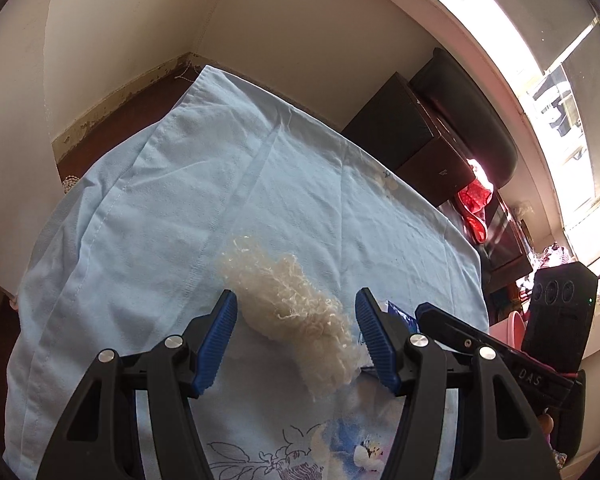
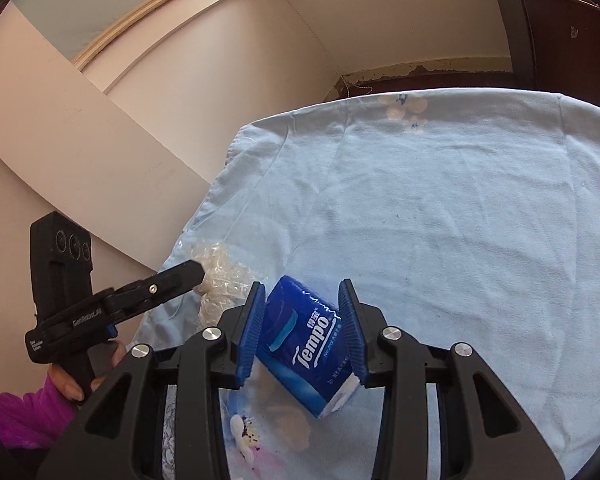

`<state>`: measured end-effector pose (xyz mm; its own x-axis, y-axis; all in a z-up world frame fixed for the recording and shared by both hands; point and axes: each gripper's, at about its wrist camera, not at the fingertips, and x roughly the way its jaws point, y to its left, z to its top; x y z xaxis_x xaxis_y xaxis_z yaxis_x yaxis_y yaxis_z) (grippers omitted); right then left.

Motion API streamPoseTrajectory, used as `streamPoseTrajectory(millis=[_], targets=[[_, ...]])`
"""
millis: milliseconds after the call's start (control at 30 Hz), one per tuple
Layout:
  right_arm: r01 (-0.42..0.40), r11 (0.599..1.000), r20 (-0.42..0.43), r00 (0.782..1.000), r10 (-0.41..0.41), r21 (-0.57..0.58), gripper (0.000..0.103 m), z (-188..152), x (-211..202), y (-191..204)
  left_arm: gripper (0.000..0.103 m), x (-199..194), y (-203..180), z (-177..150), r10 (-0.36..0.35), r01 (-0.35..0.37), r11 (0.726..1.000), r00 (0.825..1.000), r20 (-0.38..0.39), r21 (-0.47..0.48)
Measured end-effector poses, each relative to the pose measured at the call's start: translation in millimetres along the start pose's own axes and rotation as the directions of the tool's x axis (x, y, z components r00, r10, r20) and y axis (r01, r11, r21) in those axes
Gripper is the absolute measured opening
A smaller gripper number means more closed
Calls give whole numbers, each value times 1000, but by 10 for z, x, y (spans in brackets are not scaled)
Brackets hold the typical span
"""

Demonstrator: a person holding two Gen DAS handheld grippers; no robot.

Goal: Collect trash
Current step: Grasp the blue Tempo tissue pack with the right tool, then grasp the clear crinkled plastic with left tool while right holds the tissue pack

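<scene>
On a table covered with a pale blue cloth (image 1: 148,216), printed with flowers at its near edge, two pieces of trash are in play. Left gripper (image 1: 296,340): jaws spread wide, blue pads clear on both sides of a whitish, curly, fibrous clump (image 1: 296,308) that lies on the cloth between them; no pad presses on it, so it is not gripped. In the right wrist view the same clump (image 2: 220,276) looks like crinkled clear plastic wrap, with the tip of the left gripper (image 2: 180,276) just over it; which material it is cannot be settled. Right gripper (image 2: 302,332): jaws partly closed, both blue pads flat against the sides of a blue tissue pack (image 2: 308,340) marked "Tempo", which is clamped and tilted, its lower corner over the floral print. From the left wrist view only a blue corner of the tissue pack (image 1: 398,312) shows, just beside the right gripper (image 1: 432,316). A hand (image 2: 76,380) in a purple sleeve (image 2: 16,416) holds the left gripper's handle. Beyond the table's far edge: dark brown cabinet (image 1: 404,128), something red (image 1: 474,200), bright window (image 1: 540,60), cream wall (image 2: 180,80).
</scene>
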<state>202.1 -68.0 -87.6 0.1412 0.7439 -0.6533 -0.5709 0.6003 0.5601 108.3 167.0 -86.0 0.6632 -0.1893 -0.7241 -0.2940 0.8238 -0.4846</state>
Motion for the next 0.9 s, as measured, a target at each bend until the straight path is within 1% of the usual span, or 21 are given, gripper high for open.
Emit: streamPoseTrajectory(millis=[200, 267, 333, 367, 467, 500, 533, 567, 600, 700, 800, 900], targets=[[22, 998, -18, 1000, -23, -57, 39, -333, -84, 193, 60, 113, -126, 62, 10, -10, 999, 1000, -2, 45], [45, 996, -16, 999, -46, -73, 39, -405, -100, 258, 60, 46, -148, 68, 5, -6, 998, 1000, 19, 62], [93, 992, -16, 995, -95, -81, 39, -464, -105, 296, 60, -59, -162, 67, 13, -17, 995, 999, 46, 95], [105, 992, -15, 994, -106, -76, 39, -489, -107, 301, 60, -111, -168, 55, 20, -26, 993, 998, 56, 114], [138, 989, -6, 990, -139, -53, 39, -541, -107, 318, 61, -240, -177, -51, 31, -40, 986, 998, 59, 162], [153, 987, -2, 988, -154, -53, 39, -553, -103, 336, 61, -263, -174, -103, 35, -44, 983, 998, 55, 177], [165, 985, 4, 986, -165, -56, 46, -559, -102, 360, 61, -281, -173, -155, 41, -51, 980, 998, 52, 192], [168, 984, 6, 986, -168, -64, 49, -563, -95, 389, 61, -295, -178, -208, 50, -60, 976, 997, 50, 208], [172, 982, 8, 985, -172, -72, 51, -570, -86, 421, 61, -305, -171, -266, 59, -69, 972, 997, 50, 225], [227, 968, 17, 974, -227, -107, 54, -592, -42, 515, 61, -293, -188, -382, 85, -95, 960, 995, 47, 265], [266, 956, 23, 964, -266, -122, 54, -613, -1, 558, 61, -260, -237, -453, 102, -113, 946, 993, 53, 304], [303, 942, 37, 953, -301, -147, 54, -624, 8, 608, 59, -246, -310, -507, 113, -132, 925, 991, 74, 355]])
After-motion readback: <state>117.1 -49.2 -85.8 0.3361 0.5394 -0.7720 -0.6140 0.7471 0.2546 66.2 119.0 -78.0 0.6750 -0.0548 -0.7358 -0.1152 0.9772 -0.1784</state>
